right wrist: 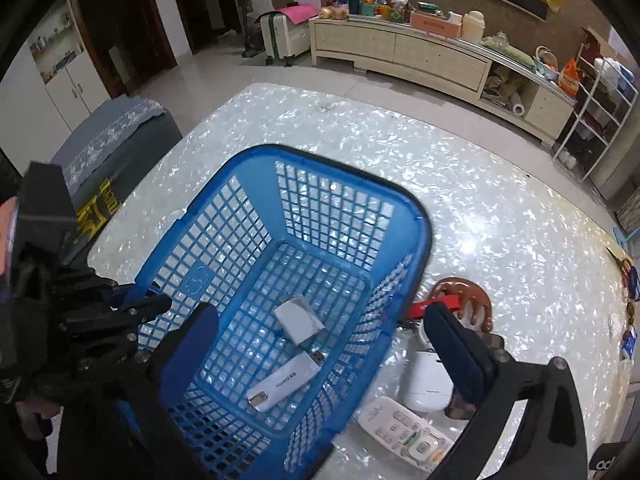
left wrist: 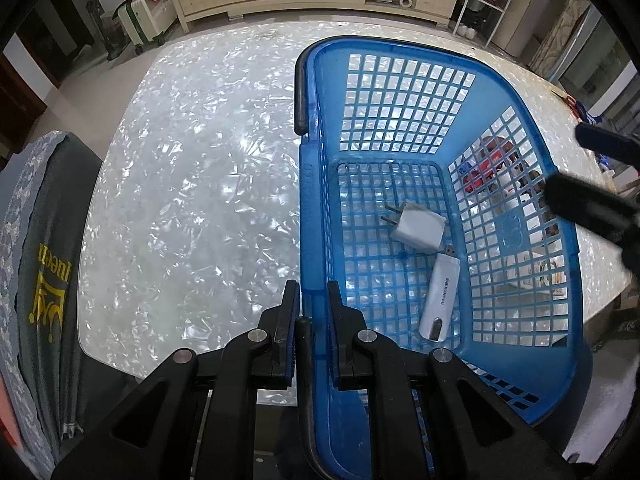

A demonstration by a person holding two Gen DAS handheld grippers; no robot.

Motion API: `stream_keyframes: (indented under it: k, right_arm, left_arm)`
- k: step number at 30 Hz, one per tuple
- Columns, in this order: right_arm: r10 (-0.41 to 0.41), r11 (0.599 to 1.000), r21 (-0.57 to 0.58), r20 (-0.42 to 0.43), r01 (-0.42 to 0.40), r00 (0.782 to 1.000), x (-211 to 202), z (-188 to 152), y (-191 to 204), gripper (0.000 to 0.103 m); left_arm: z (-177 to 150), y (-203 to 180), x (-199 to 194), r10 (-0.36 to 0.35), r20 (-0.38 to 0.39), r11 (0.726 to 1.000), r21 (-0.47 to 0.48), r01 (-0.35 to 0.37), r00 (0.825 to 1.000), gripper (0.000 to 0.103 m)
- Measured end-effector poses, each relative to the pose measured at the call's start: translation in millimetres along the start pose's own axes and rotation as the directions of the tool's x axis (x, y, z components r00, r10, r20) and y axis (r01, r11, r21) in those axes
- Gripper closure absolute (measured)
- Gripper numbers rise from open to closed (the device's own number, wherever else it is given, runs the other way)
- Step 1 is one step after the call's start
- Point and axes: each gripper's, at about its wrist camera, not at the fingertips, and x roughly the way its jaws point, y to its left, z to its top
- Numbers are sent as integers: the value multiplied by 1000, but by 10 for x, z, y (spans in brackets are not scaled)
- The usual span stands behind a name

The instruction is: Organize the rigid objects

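A blue plastic basket (left wrist: 316, 80) stands on the shiny table and also shows in the right wrist view (right wrist: 424, 232). Inside lie a white plug adapter (left wrist: 418, 224) (right wrist: 298, 320) and a white USB stick (left wrist: 440, 296) (right wrist: 284, 380). My left gripper (left wrist: 313, 300) is shut on the basket's left rim, one finger on each side of the wall. My right gripper (right wrist: 320, 344) is open and empty, held above the basket; its fingers (left wrist: 592, 204) show at the right edge of the left wrist view.
Right of the basket lie a white remote control (right wrist: 408, 436), a white rounded device (right wrist: 426, 384), a brown comb-shaped piece (right wrist: 468, 296) and a red item (right wrist: 434, 306). A grey covered chair (left wrist: 40, 260) stands left of the table. A low cabinet (right wrist: 400, 52) lines the far wall.
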Motion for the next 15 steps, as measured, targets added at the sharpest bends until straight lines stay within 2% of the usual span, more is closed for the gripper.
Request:
stream_keyframes:
  k: [4,9,15]
  right_arm:
    - [8,998,55,-3,-7,1000,-136,-60,-240,0]
    - [-41,993,108,-12,42,999,-252,-157,-587,0]
    - [-84,974,200,-109,105,990,-118,-344,-1066,0]
  left_arm:
    - [-2,1,1,-4,-1,1000,2,4,1000,89]
    - [-1,11,5,-8,-1,1000,2,8,1000,89]
    - [-3,14,9,-10,0,1000,2,10,1000,89]
